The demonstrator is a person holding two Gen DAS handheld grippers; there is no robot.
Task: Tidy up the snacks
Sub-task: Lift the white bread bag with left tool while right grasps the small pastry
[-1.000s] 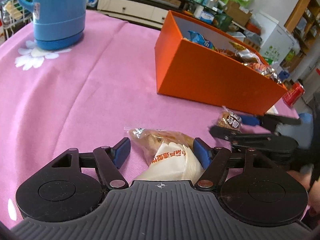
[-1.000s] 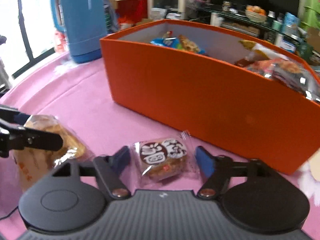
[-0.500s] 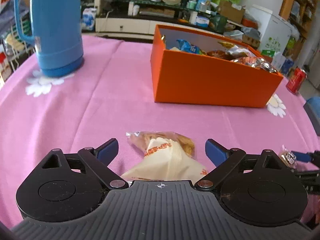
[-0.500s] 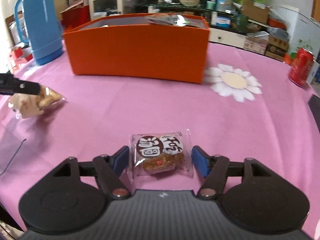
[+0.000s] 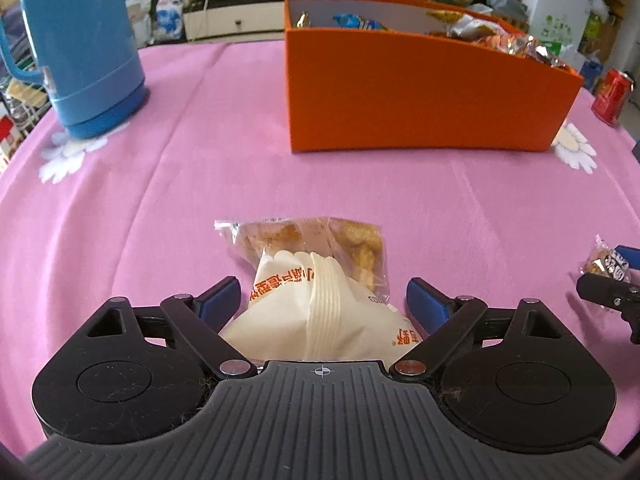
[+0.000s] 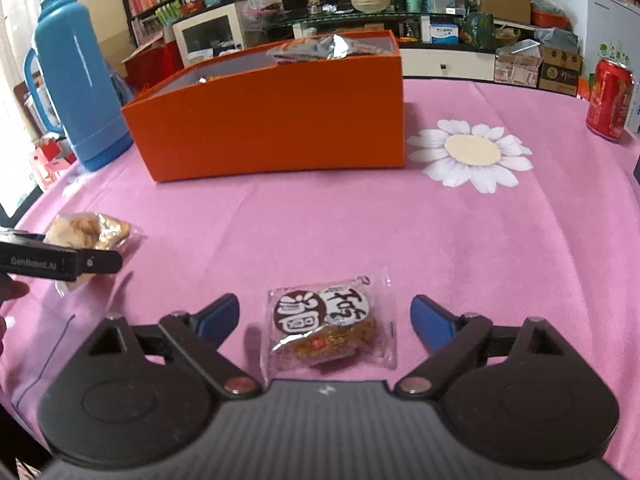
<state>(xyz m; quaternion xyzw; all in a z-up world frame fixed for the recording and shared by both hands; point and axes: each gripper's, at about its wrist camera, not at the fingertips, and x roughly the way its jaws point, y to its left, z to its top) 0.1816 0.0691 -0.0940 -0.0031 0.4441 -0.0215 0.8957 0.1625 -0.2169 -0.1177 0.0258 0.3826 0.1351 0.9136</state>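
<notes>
Pink cloth under wide-spread right tongs (image 6: 324, 316), wrapped cake (image 6: 326, 328) loose between them.

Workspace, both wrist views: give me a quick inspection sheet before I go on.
Surface: pink tablecloth with white daisy prints.
Job's things: orange box holding snacks; pastry packet and round-cake packet lying on the cloth.
Clutter: blue thermos; red can.
Grippers: left claw open astride the pastry packet; right claw open, just widened, round-cake packet between, pads clear.
Cables: nothing seen.
Surroundings: crowded shelves, cartons, cabinets.
</notes>
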